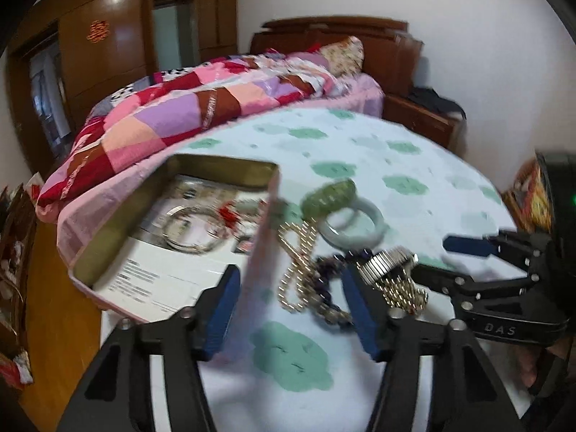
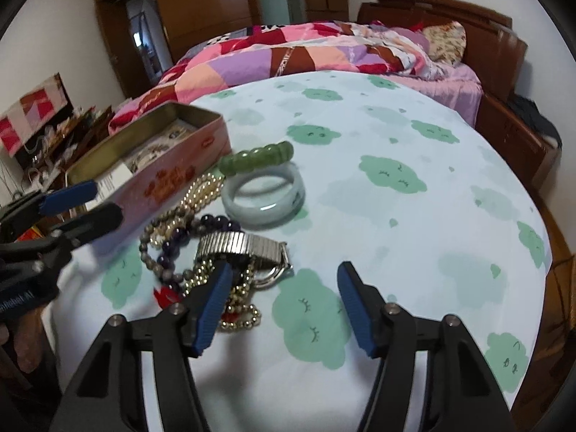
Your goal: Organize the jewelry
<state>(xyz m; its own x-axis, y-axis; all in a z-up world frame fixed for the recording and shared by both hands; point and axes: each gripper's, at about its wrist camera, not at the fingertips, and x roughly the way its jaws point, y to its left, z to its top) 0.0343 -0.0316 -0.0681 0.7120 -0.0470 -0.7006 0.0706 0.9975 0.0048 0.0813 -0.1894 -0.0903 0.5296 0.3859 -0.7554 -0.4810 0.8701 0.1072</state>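
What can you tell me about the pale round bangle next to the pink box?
The pale bangle is a thick, smooth ring, whitish grey-green and glossy like jade, with one darker green patch. It lies flat on the cloud-print cloth, its hole showing the cloth. A darker green ridged bangle leans on its far rim, and the pearl strands lie at its left side. No fingers touch it.

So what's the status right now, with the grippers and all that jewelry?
Left gripper open, astride the pink tin's wall. Right gripper open, empty, beside the silver watch. Bangles, beads, chains piled outside the tin. Nothing blocking.
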